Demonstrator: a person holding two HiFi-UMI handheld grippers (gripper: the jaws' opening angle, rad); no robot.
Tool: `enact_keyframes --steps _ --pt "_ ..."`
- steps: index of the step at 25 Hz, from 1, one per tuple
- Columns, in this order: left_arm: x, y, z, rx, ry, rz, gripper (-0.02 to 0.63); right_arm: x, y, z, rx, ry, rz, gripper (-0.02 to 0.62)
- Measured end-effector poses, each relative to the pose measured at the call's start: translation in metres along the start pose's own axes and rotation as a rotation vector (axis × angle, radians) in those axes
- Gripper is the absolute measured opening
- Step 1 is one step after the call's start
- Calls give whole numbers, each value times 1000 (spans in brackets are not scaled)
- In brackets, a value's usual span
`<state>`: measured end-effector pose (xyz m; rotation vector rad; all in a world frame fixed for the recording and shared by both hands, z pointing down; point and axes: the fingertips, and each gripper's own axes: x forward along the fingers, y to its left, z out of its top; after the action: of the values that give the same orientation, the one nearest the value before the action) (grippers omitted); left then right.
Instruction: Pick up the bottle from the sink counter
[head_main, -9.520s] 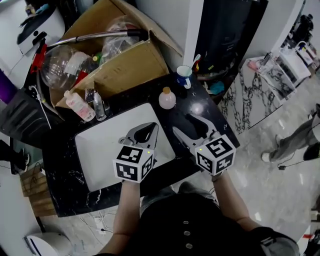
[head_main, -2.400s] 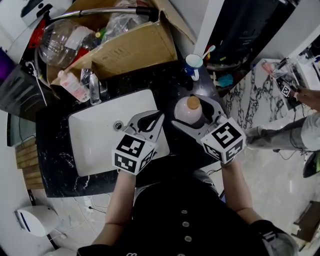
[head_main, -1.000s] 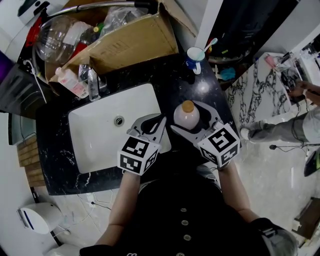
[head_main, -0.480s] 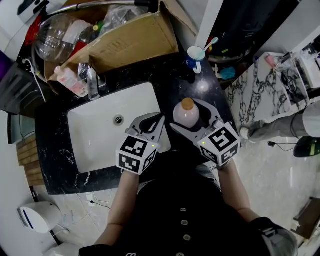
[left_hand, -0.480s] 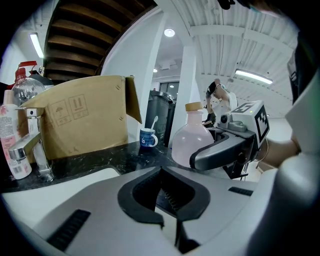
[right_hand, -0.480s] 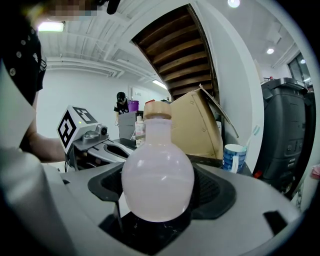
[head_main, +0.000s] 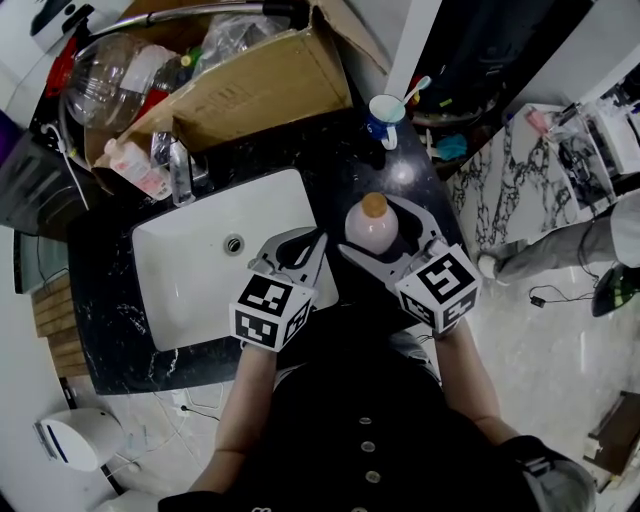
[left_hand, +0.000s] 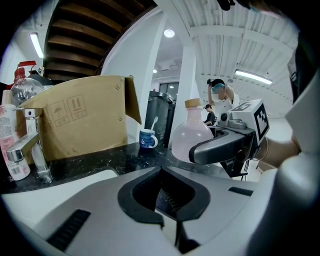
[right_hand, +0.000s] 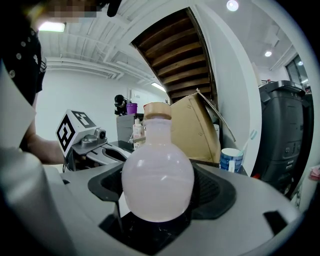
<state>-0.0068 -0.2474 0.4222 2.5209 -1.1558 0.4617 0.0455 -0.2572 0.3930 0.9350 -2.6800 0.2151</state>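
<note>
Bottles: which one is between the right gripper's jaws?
The round pinkish bottle with the tan cap, clamped in the right gripper. The slim bottle stands by the tap; the big clear bottle is in the cardboard box.

Head view looked steeply down on bench (head_main: 340, 165). Views on left gripper (head_main: 318, 240), right gripper (head_main: 373, 228) sat low, faced cardboard box (head_main: 260, 90) at bench back; right one very near bottle (head_main: 362, 232). All three shared box, bottle, mug (head_main: 381, 110).

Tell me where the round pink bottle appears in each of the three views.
Head view: the bottle is right of centre, between the right gripper jaws, beside the sink.
Left gripper view: the bottle is right of centre, behind the right gripper's grey jaw.
Right gripper view: the bottle is at the centre, between the jaws.
Shared landmark: the blue mug.
</note>
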Motion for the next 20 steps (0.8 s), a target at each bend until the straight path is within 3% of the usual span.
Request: enact_keyframes --steps 20 --pt "1 4 5 -10 -13 16 17 -3 -4 10 20 -36 6 396"
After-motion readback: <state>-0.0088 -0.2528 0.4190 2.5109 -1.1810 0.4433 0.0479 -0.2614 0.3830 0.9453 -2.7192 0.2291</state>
